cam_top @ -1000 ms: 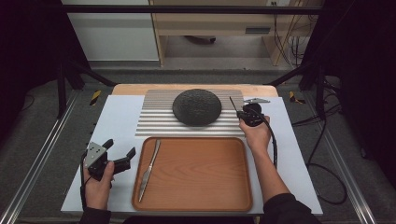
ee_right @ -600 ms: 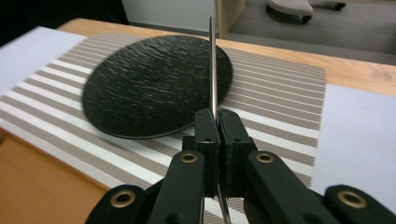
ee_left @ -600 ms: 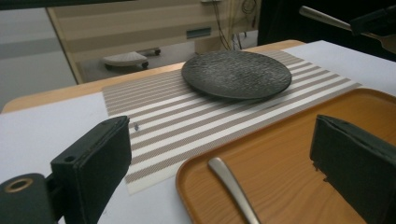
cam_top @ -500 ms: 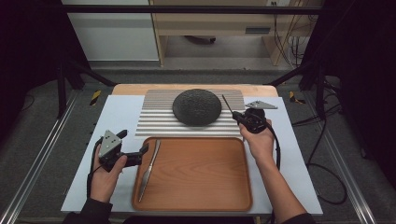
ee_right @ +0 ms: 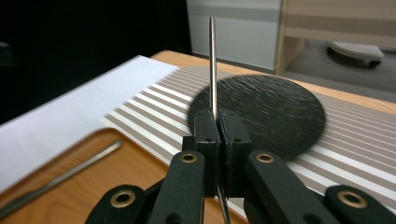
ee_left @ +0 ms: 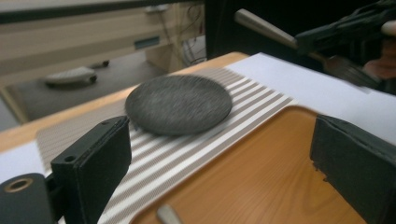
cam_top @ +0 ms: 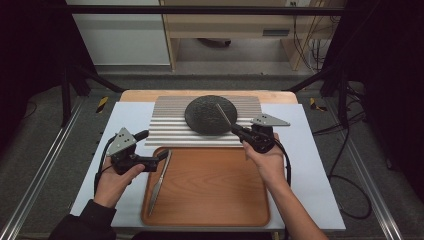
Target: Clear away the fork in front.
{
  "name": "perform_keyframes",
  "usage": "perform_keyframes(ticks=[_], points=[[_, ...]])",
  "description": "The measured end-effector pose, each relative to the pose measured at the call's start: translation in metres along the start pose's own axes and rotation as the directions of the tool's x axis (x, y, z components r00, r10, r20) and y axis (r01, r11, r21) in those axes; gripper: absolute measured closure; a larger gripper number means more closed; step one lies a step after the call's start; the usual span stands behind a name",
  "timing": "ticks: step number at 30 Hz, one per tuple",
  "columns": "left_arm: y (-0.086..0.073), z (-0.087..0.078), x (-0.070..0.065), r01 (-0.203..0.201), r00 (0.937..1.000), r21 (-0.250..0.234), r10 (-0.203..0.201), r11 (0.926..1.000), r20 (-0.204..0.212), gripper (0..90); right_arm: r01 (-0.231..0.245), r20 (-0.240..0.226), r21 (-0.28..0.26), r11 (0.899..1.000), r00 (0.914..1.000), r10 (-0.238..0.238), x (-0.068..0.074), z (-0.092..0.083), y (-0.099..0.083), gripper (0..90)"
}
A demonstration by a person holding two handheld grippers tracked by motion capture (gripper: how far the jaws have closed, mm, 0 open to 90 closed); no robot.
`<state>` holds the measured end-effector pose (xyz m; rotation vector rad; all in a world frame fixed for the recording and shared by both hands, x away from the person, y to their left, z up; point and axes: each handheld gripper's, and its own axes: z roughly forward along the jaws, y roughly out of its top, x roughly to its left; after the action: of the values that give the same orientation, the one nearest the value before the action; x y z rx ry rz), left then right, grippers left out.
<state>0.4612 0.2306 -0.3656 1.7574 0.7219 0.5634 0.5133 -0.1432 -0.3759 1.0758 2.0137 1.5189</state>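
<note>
A white-covered table carried a grey-and-white striped mat, with a wooden tray on the person's side of it. A round black plate rested on the mat, just beyond the right gripper. That gripper was clenched on a slim piece of metal cutlery, whose handle rose past its tips over the plate; in the right gripper view the handle stood upright between the pressed-together jaws. The left gripper hovered over the tray's left rim, its jaws released and wide apart with nothing between them. A knife lay along the tray's left side, just below and beside the left gripper's tips.
</note>
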Motion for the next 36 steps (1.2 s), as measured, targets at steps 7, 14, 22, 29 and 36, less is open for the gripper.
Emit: perform_keyframes(ticks=[7,14,22,29,36], points=[[0.028,0.002,-0.007,-0.054,0.9974,-0.035,0.056,0.9979,0.045,5.8,0.031,-0.087,-0.051,0.998,0.9956,-0.036,0.026,-0.004,0.009,87.4],[0.034,0.011,-0.011,-0.059,0.9937,-0.037,0.062,0.9976,0.093,6.5,0.044,-0.162,-0.072,0.996,0.9852,-0.055,0.043,-0.001,0.007,87.4],[0.029,0.019,-0.012,-0.056,0.9879,-0.027,0.060,0.9980,0.143,8.3,0.063,-0.213,-0.084,0.994,0.9738,-0.080,0.060,0.001,0.008,87.4],[0.030,0.022,-0.008,0.002,0.9796,-0.054,0.009,0.9985,0.201,12.1,0.084,-0.253,-0.087,0.993,0.9619,-0.103,0.075,0.004,0.009,87.4],[0.030,0.027,-0.005,0.035,0.9729,-0.055,-0.022,0.9979,0.230,19.7,0.089,-0.282,-0.099,0.991,0.9526,-0.113,0.084,0.007,0.008,87.4]])
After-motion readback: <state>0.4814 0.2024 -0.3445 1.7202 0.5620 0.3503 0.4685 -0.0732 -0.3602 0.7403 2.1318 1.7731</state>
